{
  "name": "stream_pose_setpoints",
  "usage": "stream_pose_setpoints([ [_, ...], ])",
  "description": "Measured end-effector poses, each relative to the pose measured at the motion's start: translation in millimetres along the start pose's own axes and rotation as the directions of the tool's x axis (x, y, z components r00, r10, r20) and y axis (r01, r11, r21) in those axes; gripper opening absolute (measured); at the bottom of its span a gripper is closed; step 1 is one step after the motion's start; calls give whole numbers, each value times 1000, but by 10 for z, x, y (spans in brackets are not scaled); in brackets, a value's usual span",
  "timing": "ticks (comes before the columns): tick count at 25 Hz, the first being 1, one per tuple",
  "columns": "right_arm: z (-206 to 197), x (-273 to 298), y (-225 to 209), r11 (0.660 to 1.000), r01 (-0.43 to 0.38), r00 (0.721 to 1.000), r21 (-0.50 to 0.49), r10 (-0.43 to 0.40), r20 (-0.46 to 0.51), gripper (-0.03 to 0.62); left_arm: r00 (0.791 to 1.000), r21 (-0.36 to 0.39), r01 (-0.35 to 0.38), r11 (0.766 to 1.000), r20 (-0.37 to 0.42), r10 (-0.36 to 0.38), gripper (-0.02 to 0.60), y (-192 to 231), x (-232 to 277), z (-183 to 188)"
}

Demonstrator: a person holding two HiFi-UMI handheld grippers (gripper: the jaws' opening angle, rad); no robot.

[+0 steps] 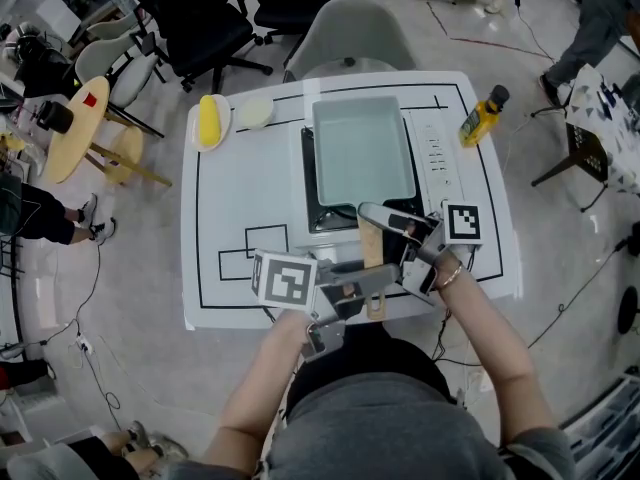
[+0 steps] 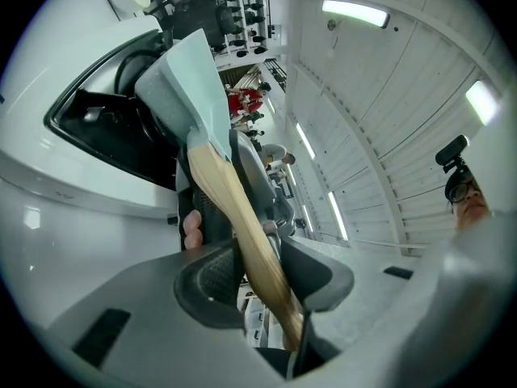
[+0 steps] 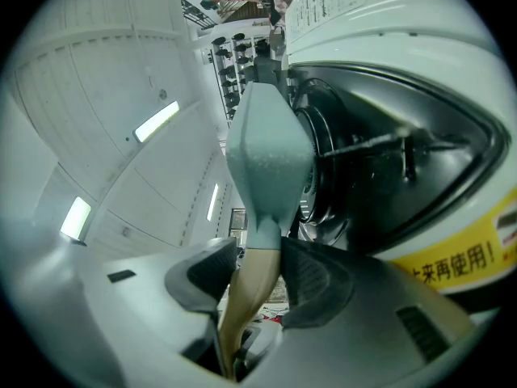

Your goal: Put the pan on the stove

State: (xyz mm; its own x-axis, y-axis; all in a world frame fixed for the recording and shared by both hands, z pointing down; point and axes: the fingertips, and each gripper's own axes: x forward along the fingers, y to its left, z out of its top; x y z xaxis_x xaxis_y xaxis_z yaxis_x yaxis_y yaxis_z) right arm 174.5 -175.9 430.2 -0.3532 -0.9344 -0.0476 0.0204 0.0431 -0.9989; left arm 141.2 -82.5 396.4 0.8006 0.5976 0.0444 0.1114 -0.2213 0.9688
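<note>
Head view shows the pan lying over the stove on the table, its wooden handle pointing back at the person. The right gripper pinches the handle at its root, where wood meets the pan. The left gripper pinches it nearer the free end, and each gripper view shows the wood filling the gap between its pads. The pan covers the burner, but no view shows whether its base rests fully on the supports, so the step in hand is judged to be seating and letting go. Doing that well calls for holding the handle level, checking that the pan sits square over the burner, and then opening one gripper at a time so the long handle cannot tip it. The pan looks empty, its pale inside bare. At the far left of the table a plate holds a yellow item, and a small pale dish sits just beside it, contents unclear. A yellow bottle stands beyond the stove's right side.
</note>
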Motion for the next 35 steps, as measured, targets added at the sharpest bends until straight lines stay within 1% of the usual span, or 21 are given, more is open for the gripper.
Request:
stream_pose_setpoints([
  [6,4,-14,-7,1000,1,1000,-3,-1,3,175,1000,-12,-6,1000,17,6,140,12,11,-1],
  [10,6,-8,5,1000,-3,1000,-3,3,4,175,999,-36,-14,999,32,15,140,40,14,4],
  [14,2,-11,-2,1000,0,1000,1,0,7,175,999,-52,-3,999,47,6,140,38,13,0],
  [18,6,-9,-6,1000,1,1000,-1,-1,6,175,998,-36,16,999,62,-14,140,7,23,24],
  [21,12,-11,-15,1000,0,1000,-4,0,7,175,997,-38,16,999,75,-13,140,18,20,30],
  [27,10,-7,-21,1000,1,1000,-6,-1,-2,175,993,-80,30,996,121,-20,144,24,-9,35],
  [29,9,-7,-24,1000,3,1000,-9,-3,-8,176,990,-104,32,994,137,-18,146,31,-24,33],
  [32,7,-5,-26,1000,2,1000,-8,-2,-14,176,986,-141,34,989,167,-10,161,54,-54,35],
  [35,4,-2,-25,1000,1,1000,-8,-1,-21,176,981,-160,45,986,195,-13,172,59,-88,48],
])
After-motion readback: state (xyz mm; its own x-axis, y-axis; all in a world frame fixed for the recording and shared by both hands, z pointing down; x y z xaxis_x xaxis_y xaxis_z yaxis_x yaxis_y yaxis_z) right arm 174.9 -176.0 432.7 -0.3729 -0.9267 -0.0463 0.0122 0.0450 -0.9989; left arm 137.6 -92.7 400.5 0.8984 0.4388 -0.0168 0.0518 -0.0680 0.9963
